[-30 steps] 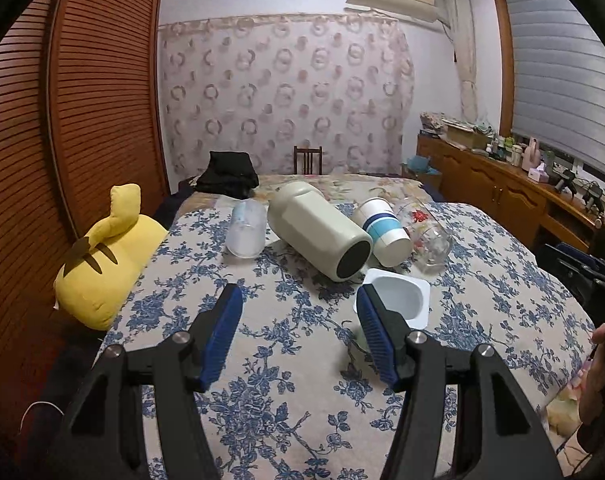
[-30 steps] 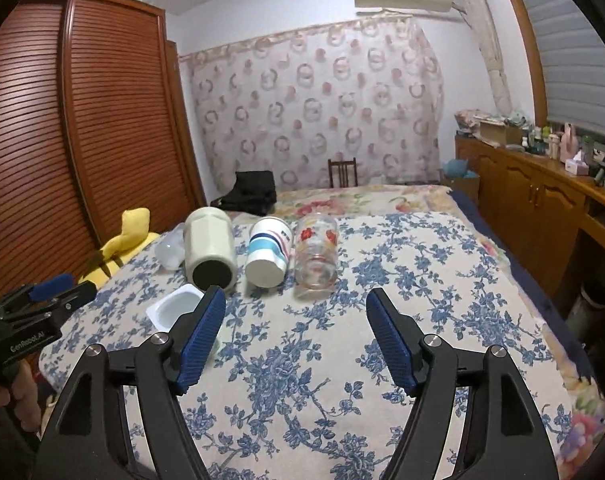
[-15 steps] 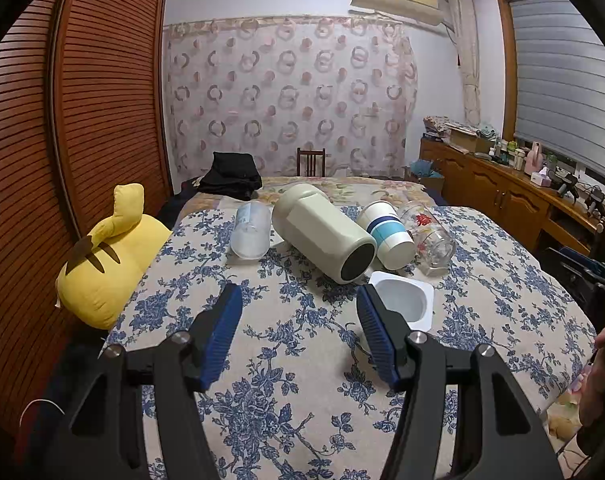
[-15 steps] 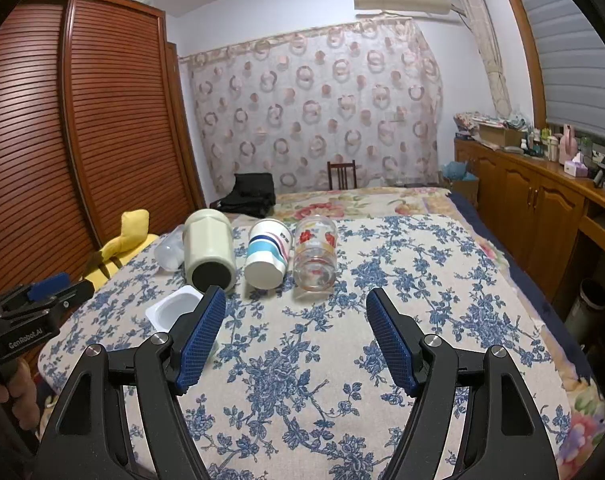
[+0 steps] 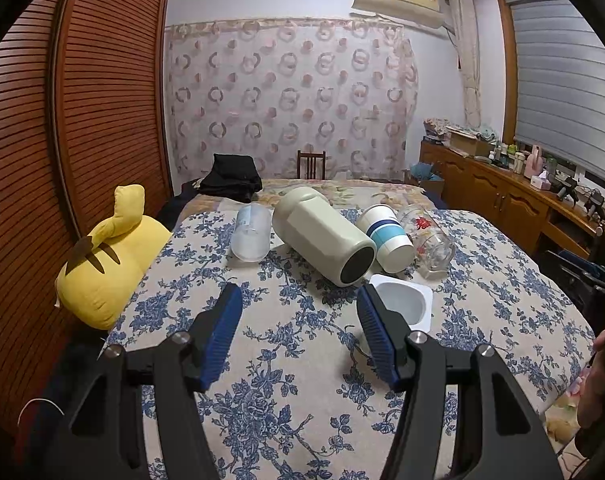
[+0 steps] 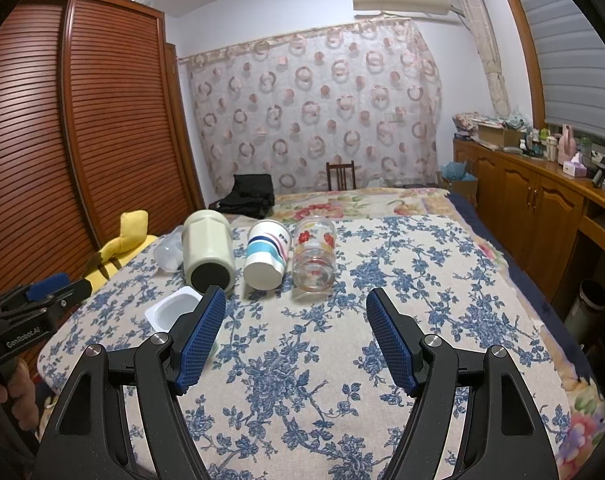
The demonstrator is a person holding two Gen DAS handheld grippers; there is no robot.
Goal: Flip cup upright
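Several cups lie on their sides in a row on the floral bedspread: a frosted plastic cup, a big cream jug, a white cup with blue stripes, and a clear glass with red flowers. A white square yogurt tub stands upright in front of them. My left gripper is open and empty, short of the jug. My right gripper is open and empty, short of the striped cup and glass.
A yellow plush toy lies at the bed's left edge by the wooden wardrobe. A black bag sits at the far end. Wooden cabinets run along the right wall. The left gripper's body shows in the right wrist view.
The left wrist view has tilted up and drawn back slightly; the cups sit lower in its frame. The right gripper has barely moved. Both stay open.
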